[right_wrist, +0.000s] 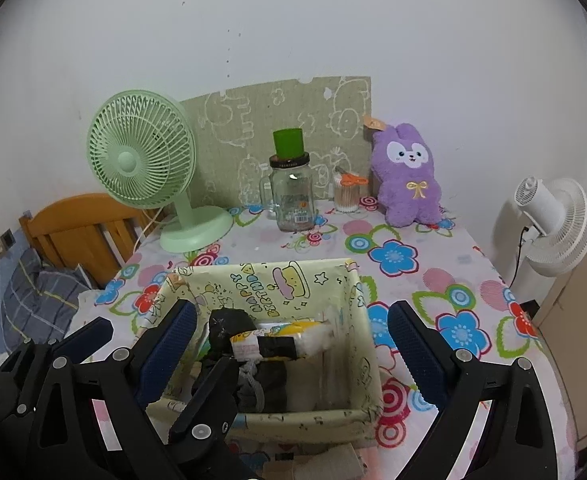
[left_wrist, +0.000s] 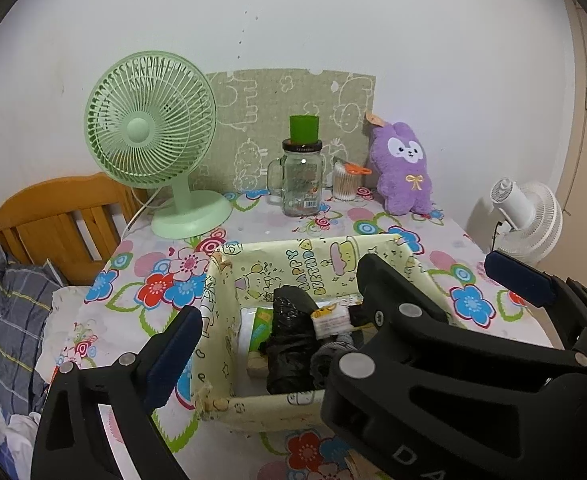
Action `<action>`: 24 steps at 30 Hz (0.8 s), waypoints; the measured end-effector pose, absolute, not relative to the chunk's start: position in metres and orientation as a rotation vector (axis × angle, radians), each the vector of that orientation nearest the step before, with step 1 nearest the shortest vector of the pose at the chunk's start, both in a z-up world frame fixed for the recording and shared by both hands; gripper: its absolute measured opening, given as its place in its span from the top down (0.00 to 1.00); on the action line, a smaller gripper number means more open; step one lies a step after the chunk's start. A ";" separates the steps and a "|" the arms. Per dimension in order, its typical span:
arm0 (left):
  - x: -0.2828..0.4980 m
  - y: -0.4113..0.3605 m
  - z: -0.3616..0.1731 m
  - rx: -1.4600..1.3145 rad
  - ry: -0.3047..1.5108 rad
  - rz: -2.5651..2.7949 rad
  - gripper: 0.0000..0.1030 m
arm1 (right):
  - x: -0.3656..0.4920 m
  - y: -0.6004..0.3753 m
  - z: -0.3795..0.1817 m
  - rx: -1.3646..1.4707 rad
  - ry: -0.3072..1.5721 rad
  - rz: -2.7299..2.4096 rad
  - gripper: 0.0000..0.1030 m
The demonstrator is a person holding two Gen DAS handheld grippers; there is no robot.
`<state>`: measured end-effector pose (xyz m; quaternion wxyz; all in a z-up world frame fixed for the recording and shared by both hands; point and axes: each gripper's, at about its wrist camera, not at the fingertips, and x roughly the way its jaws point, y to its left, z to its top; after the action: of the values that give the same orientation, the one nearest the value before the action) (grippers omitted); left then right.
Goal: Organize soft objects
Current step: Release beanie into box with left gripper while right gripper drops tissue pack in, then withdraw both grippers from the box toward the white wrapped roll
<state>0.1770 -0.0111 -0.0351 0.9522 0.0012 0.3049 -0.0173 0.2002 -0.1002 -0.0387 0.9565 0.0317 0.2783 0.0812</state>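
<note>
Your left gripper (left_wrist: 333, 304) hangs over the near left of the storage box (left_wrist: 289, 260), fingers spread wide with nothing between them; one blue pad sits outside the box's left wall, the other lies far off to the right. Your right gripper (right_wrist: 293, 344) is likewise wide open and empty, its pads straddling the box from above (its body crosses the left view too, hiding part of the contents).

Inside the box lie a crumpled black bag (left_wrist: 289, 340), a white tissue pack (right_wrist: 293, 338) resting across the top, and a bit of grey cord (right_wrist: 253, 384) beneath.

The box stands on the flowered tablecloth (right_wrist: 433, 276). Well beyond it, against the wall, the purple plush rabbit (right_wrist: 407, 178) sits upright at the back right. Left of it are a cotton-swab jar (right_wrist: 345, 196), a glass mug jar (right_wrist: 291, 200) with a green cup (right_wrist: 288, 143) on top, and a green desk fan (right_wrist: 141, 160).
</note>
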 end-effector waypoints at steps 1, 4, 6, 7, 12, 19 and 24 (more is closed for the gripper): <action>0.175 -0.012 -0.034 0.004 0.615 -0.037 0.05 | 0.196 -0.102 -0.037 0.067 0.560 0.161 0.05; 0.166 -0.015 -0.029 0.007 0.602 -0.043 0.05 | 0.187 -0.104 -0.032 0.071 0.552 0.154 0.05; 0.161 -0.016 -0.026 0.008 0.594 -0.046 0.05 | 0.183 -0.106 -0.029 0.073 0.547 0.152 0.05; 0.158 -0.017 -0.024 0.008 0.589 -0.048 0.05 | 0.179 -0.107 -0.027 0.073 0.546 0.151 0.05; 0.143 -0.021 -0.016 0.008 0.566 -0.051 0.05 | 0.162 -0.110 -0.018 0.066 0.526 0.151 0.05; 0.122 -0.026 -0.008 0.014 0.538 -0.053 0.05 | 0.138 -0.115 -0.009 0.067 0.498 0.154 0.05; 0.108 -0.028 -0.006 0.014 0.524 -0.057 0.05 | 0.121 -0.119 -0.005 0.065 0.482 0.153 0.05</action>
<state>0.1080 -0.0279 -0.0058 0.9654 0.0068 0.2591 -0.0282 0.1211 -0.1188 -0.0055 0.9676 0.0323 0.2385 0.0758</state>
